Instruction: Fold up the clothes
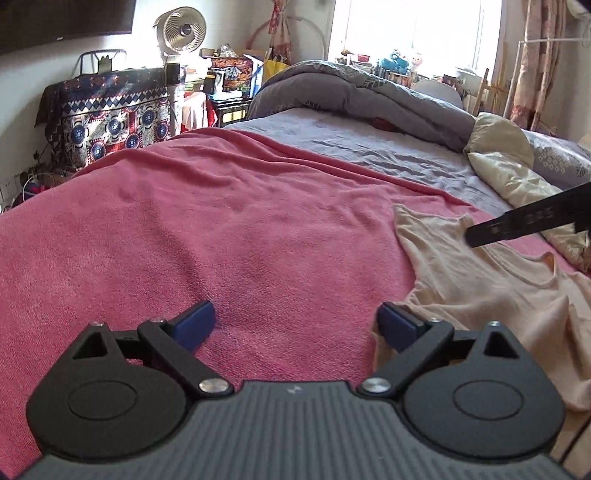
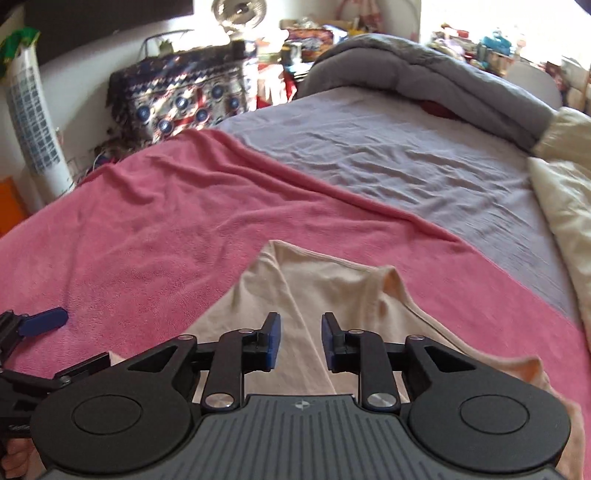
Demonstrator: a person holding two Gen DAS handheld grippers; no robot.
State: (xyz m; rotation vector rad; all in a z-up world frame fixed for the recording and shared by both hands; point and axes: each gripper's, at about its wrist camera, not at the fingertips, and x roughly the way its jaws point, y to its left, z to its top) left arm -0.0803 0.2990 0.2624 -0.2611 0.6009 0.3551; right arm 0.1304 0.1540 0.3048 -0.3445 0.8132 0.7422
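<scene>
A beige sleeveless top (image 1: pixel 480 280) lies spread and creased on a pink blanket (image 1: pixel 221 229) that covers the near part of the bed. My left gripper (image 1: pixel 297 325) is open wide just above the blanket, at the garment's left edge. Its right pad overlaps that edge and nothing is between its jaws. In the right wrist view the beige top (image 2: pixel 332 288) lies under my right gripper (image 2: pixel 301 341). That gripper is partly open above a lengthwise crease, its pads clear of the cloth. One left gripper finger (image 2: pixel 42 321) shows at the far left.
Beyond the pink blanket (image 2: pixel 166 240) the bed has a grey sheet (image 2: pixel 388 155) and a rolled grey duvet (image 2: pixel 424 70). Cream bedding (image 1: pixel 509 170) lies on the right. A cabinet draped in patterned cloth (image 1: pixel 110 110) and a fan (image 1: pixel 181 29) stand past the bed's far left side.
</scene>
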